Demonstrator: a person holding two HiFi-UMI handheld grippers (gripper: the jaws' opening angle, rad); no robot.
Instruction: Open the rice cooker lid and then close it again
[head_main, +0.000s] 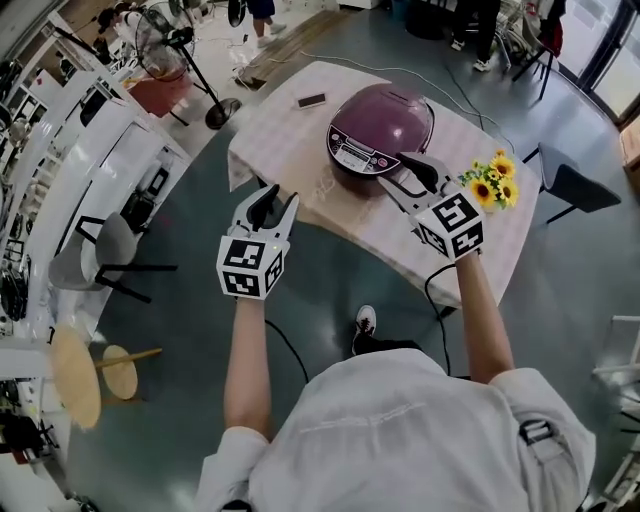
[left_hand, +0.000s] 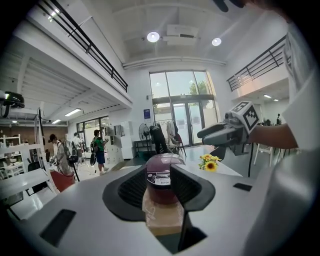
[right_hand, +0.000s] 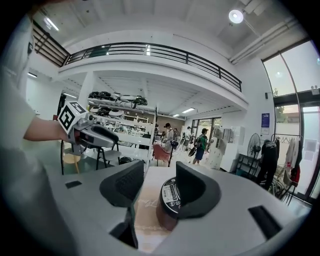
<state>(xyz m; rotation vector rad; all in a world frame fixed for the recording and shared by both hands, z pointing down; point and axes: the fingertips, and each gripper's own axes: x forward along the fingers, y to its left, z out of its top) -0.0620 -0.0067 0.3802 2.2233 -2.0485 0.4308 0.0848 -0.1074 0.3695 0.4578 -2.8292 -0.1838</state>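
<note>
The rice cooker (head_main: 378, 137) sits with its lid down on the far side of the table (head_main: 290, 140), control panel facing the person. The right gripper (head_main: 397, 172) hangs just by the cooker's front, on its right side, jaws partly apart and holding nothing. The left gripper (head_main: 275, 205) is farther from the cooker, off its front left over the table's near edge, its jaws about half apart and empty too. Sunflowers (head_main: 492, 180) stand to the cooker's right. A phone (head_main: 311, 101) lies to its left.
</note>
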